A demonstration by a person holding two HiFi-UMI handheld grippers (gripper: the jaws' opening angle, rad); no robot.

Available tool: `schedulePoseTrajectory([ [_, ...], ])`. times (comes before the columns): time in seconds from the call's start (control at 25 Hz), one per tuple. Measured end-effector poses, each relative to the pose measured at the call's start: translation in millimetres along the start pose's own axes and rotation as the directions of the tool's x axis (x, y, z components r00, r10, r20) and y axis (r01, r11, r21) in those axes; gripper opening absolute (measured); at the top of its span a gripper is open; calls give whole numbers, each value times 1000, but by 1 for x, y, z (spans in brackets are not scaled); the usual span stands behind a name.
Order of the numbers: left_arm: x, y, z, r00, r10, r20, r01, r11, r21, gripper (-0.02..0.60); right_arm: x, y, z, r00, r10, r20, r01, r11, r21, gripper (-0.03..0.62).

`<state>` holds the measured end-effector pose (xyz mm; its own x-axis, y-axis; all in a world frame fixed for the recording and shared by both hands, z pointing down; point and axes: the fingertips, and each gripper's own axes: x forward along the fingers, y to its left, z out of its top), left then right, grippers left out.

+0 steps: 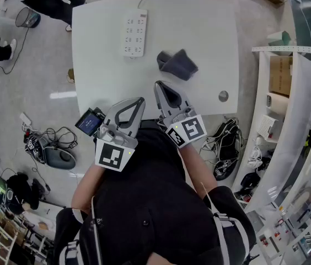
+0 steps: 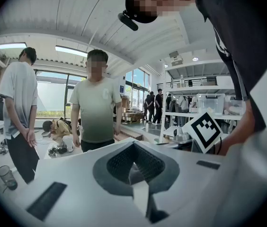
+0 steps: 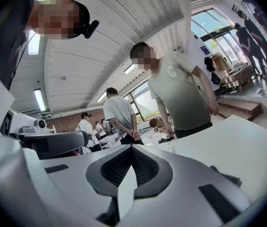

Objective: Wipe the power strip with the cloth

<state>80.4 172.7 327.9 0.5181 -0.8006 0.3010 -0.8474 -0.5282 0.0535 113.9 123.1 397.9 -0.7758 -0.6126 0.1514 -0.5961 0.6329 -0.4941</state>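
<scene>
- My left tongs (image 1: pixel 138 101) are closed with nothing between the jaws. In the left gripper view the two jaws meet in one seam.
- My right tongs (image 1: pixel 159 85) are closed and empty too. The right gripper view shows the jaws pressed together.
- Both tongs sit side by side over the near edge of the white table (image 1: pixel 210 32), close to my body and pointing across it. The right ones reach a little further onto the table than the left.
- The power strip (image 1: pixel 134 33) lies flat near the far edge of the table, left of the middle, well apart from both tongs. Its cord leaves at the far end.
- The dark grey cloth (image 1: pixel 176 63) lies crumpled on the table, to the right of the power strip and nearer to me, not touching it.
- The tips of the right tongs are near the cloth but short of it, with bare table between them.
- A small round hole (image 1: pixel 223 96) sits in the table near its right edge.
- A small device with a blue screen (image 1: pixel 91 121) sits at the near left corner, just beside the left tongs.
- A person in a pale green shirt (image 2: pixel 95 108) stands beyond the table, facing it.
</scene>
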Motion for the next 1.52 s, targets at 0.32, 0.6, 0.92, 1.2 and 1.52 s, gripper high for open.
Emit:
schedulePoseTrajectory([
  [0.32, 16, 42, -21, 990, -112, 89, 123, 985, -124, 41, 21, 14, -2, 990, -139, 10, 139, 984, -110, 15],
  [0.6, -4, 60, -17, 951, -237, 198, 253, 966, -59, 41, 26, 15, -17, 954, -300, -2, 294, 936, -193, 17],
  [0.92, 5, 60, -23, 979, -171, 114, 191, 959, -208, 41, 12, -119, -68, 817, -450, -360, 259, 845, -469, 177],
  [1.2, 20, 51, -15, 984, -153, 93, 166, 973, -161, 41, 24, -195, -121, 584, -421, -694, 29, 865, -500, 204],
  [1.52, 39, 54, -25, 991, -118, 58, 127, 969, -210, 41, 23, -201, -139, 529, -349, -773, 64, 925, -375, 132],
])
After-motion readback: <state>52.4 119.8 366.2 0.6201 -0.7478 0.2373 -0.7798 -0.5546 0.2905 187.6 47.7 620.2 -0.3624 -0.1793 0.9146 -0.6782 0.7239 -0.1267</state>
